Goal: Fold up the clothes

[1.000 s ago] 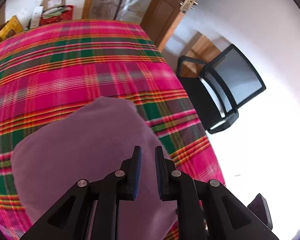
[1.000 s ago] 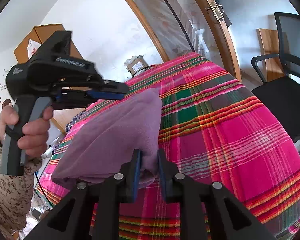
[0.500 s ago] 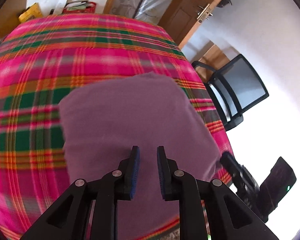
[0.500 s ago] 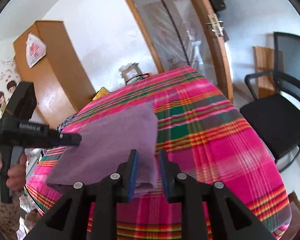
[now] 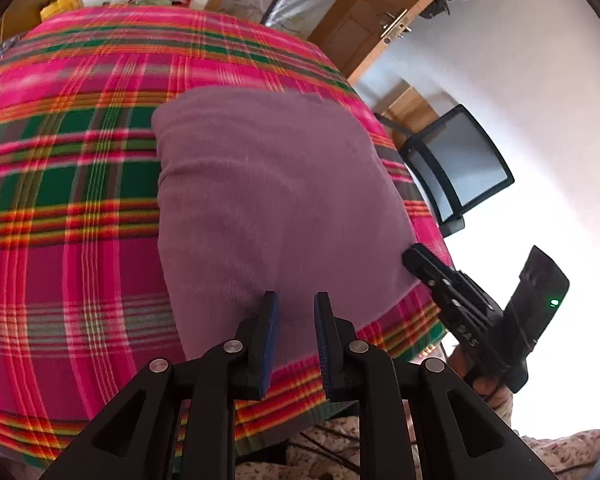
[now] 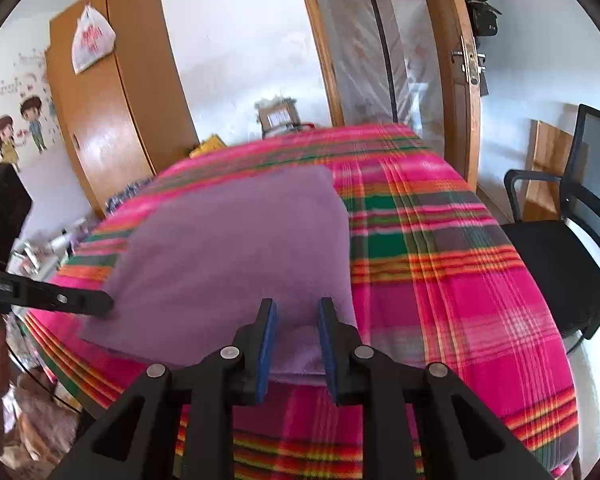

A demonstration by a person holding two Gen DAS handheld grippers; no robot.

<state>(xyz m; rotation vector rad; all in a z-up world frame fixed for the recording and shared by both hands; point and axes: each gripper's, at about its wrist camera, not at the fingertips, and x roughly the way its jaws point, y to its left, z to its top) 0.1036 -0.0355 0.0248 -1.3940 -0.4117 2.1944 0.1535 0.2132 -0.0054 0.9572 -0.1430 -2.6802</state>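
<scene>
Folded purple fleece garment (image 5: 276,200) laid flat on plaid tablecloth (image 5: 68,208), left gripper (image 5: 296,336) held at its near edge, jaws apart and empty, right gripper (image 6: 296,336) likewise parted at its near edge, black office chair (image 6: 560,256) seen beside the tablecloth.

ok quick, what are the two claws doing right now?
Left claw: open, holding nothing, over the purple folded garment.
Right claw: open, holding nothing, over the same garment's near edge.

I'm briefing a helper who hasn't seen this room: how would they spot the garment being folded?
Find the big table under a bright pink, green and orange plaid cloth, in front of the wooden door. Near the table's front edge lies a folded, soft, plain mauve fleece garment, roughly rectangular. It is the only plain-coloured thing on the striped cloth, and both grippers point at its near edge.
</scene>
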